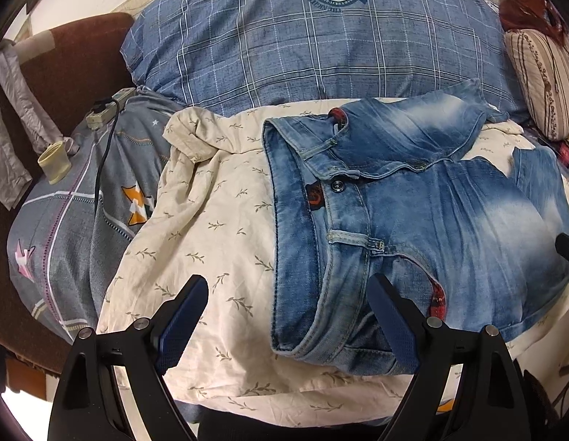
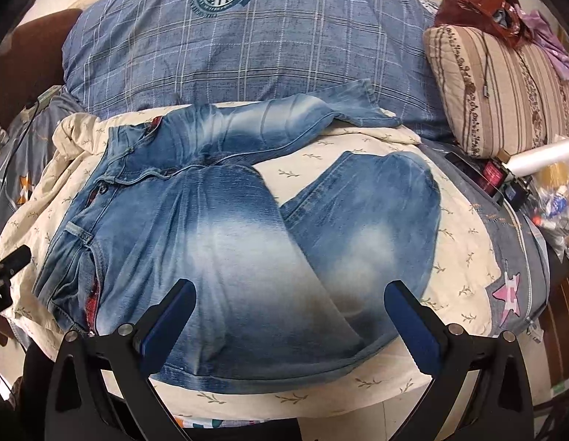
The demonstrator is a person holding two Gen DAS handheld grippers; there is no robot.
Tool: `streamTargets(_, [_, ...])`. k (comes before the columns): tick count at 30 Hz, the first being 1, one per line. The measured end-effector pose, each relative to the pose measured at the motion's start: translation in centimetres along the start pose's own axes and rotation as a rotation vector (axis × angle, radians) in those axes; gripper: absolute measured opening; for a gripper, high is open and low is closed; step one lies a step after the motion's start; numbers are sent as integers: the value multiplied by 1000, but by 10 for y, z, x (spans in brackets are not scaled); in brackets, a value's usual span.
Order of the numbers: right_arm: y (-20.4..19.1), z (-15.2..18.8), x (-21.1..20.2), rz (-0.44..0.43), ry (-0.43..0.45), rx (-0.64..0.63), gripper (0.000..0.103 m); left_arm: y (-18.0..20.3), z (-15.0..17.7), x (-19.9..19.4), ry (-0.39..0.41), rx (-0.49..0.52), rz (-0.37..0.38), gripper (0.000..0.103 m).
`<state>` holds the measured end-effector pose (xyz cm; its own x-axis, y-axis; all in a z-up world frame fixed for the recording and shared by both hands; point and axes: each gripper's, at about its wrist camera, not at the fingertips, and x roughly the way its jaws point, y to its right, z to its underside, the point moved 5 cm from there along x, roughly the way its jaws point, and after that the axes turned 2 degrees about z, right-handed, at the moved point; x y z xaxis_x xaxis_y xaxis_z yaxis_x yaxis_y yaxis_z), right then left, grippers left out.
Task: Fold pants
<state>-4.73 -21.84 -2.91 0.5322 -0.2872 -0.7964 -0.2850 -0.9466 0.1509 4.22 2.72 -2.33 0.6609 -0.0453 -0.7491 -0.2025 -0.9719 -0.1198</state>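
Note:
Faded blue jeans lie on a cream leaf-print sheet, waistband to the left, button fly showing. In the right wrist view the jeans are spread with one leg angled to the back right and the near leg doubled back on itself. My left gripper is open and empty, hovering over the waistband's near corner. My right gripper is open and empty, above the near leg's folded end. The left gripper's edge shows at far left in the right wrist view.
A blue plaid pillow lies behind the jeans. A striped cushion sits at the back right with clutter beside it. A power strip and cable and a tape roll lie on the grey bedding at left.

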Motion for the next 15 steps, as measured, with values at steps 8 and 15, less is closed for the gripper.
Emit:
streamTargets(8, [21, 8, 1, 28, -3, 43, 103, 8, -1, 2, -15, 18, 11, 88])
streamTargets(15, [32, 15, 8, 29, -23, 74, 103, 18, -3, 3, -26, 41, 20, 88])
